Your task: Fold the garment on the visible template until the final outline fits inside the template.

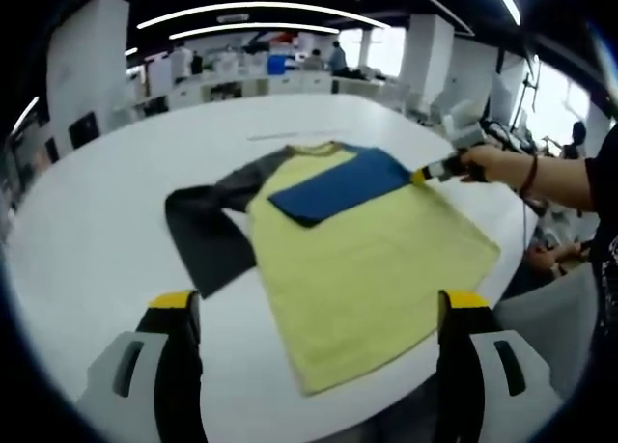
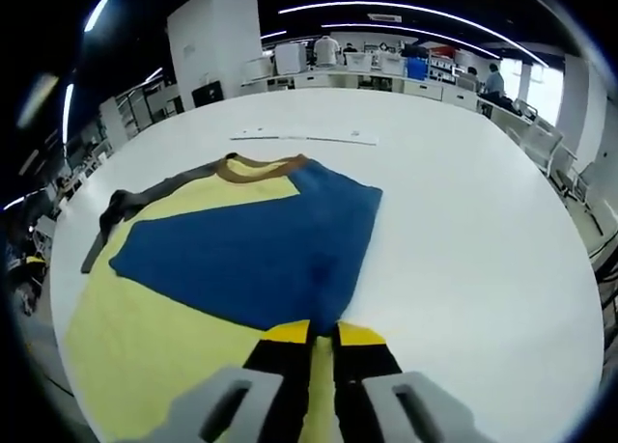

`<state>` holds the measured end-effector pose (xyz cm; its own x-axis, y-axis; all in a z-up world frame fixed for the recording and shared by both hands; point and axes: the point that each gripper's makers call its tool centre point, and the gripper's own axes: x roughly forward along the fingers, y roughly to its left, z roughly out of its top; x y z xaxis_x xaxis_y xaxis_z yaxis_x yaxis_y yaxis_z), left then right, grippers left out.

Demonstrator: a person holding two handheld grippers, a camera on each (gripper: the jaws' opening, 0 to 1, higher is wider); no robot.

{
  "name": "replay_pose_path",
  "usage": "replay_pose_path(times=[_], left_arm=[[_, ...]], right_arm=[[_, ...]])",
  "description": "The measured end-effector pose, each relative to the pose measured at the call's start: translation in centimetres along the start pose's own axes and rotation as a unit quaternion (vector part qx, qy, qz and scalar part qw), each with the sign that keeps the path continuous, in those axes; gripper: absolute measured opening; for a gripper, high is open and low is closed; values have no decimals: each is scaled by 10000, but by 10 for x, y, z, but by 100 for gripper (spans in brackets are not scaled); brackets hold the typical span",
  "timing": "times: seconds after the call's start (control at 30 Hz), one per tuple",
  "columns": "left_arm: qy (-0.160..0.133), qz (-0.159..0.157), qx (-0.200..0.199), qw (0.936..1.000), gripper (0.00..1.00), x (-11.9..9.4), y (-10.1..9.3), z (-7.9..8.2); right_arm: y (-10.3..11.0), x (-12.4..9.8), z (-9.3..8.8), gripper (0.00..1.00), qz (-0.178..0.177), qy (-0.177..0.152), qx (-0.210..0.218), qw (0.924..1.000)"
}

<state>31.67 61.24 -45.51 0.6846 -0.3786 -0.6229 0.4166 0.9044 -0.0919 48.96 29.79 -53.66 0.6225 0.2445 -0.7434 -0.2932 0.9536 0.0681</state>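
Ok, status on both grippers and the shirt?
Left gripper open, hovering. Right gripper shut on yellow shirt's blue sleeve, folded across body. Dark grey sleeve still spread.

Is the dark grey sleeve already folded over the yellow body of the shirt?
No. In the left gripper view the grey sleeve lies spread on the table, beside the shirt.

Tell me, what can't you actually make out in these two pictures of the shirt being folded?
- Any template outline: none shows under the shirt in the left gripper view.
- What the right gripper pinches: its jaws hide the blue sleeve edge in the right gripper view.
- The strip on the table beyond the collar: too small, blurred.
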Motion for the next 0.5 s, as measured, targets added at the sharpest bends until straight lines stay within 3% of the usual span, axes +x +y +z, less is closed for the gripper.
replay_pose_path(times=[0.5], left_arm=[[28,-104,46,9999,98,6,-4,2]], right_arm=[[-25,-6,-5,3,-150,108,-102,9998]])
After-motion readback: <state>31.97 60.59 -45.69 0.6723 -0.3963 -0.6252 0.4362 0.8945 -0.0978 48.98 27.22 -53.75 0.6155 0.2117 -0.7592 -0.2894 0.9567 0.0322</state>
